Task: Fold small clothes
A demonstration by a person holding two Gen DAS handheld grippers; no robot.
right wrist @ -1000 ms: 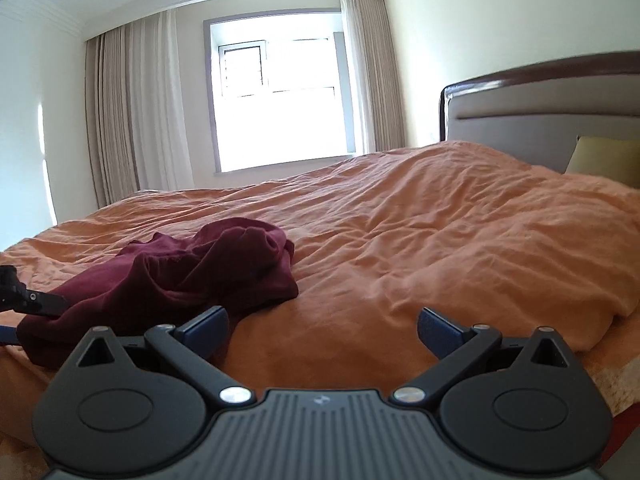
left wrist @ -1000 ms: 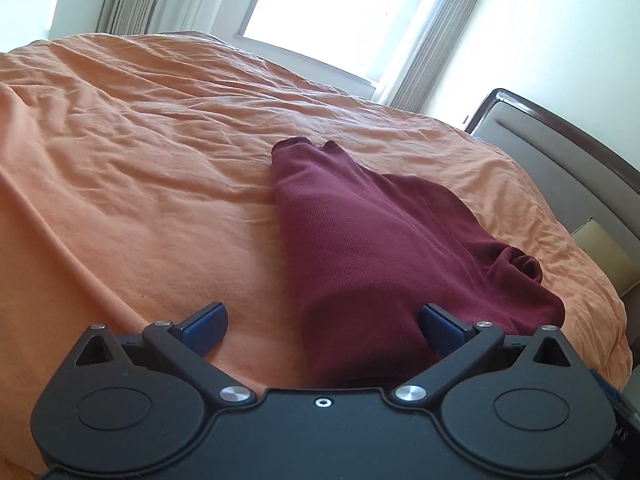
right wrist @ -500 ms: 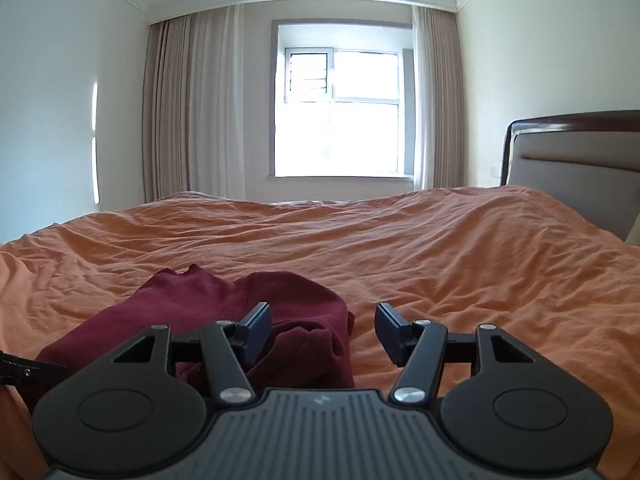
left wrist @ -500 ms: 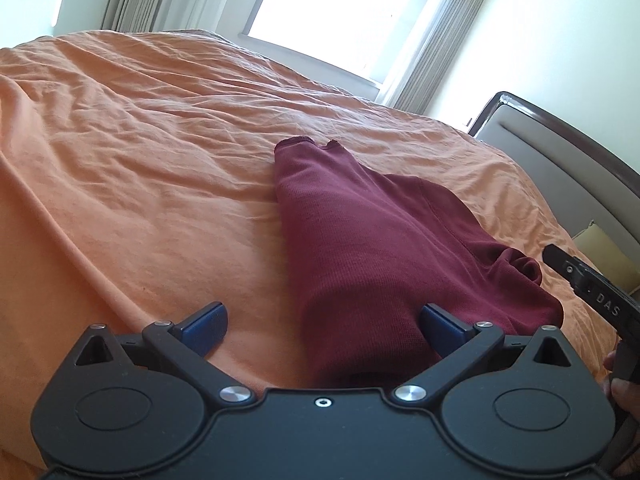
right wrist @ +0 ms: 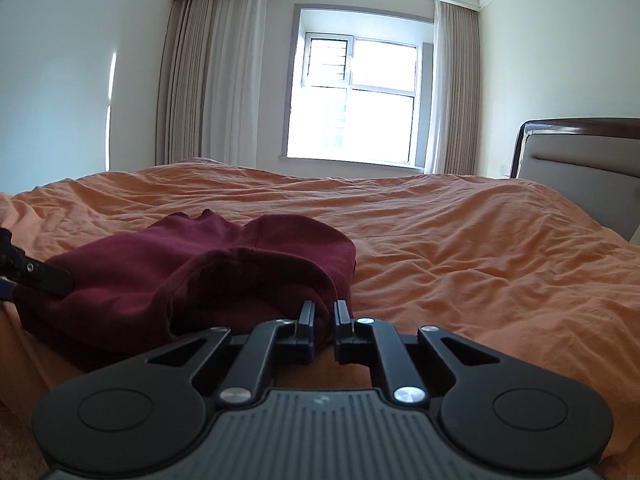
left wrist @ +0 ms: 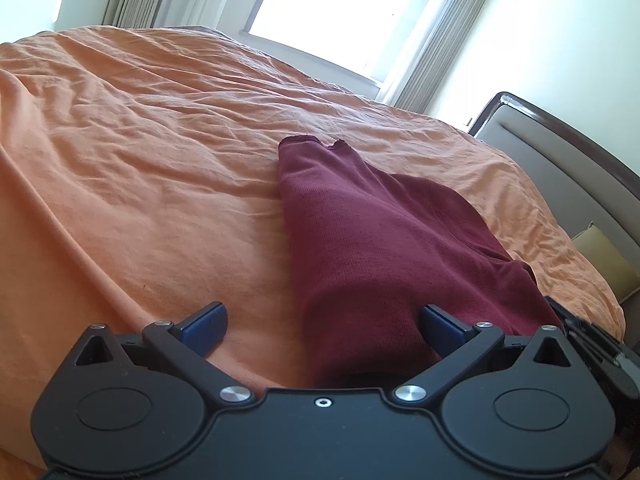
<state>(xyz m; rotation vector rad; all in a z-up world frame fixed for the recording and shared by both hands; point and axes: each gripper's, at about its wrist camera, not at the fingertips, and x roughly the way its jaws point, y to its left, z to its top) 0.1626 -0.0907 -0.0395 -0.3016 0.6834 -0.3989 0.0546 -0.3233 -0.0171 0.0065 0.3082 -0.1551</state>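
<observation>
Left gripper wide open, holding nothing — maroon garment on the orange bedspread runs lower centre to mid-frame, near end between its fingers. Right gripper nearly closed at the garment's right edge, lower centre — grip unclear.

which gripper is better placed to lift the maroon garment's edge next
Right. The right gripper has its fingers nearly closed at the maroon garment edge on the orange bedspread. The left gripper is wide open, merely straddling the cloth.
</observation>
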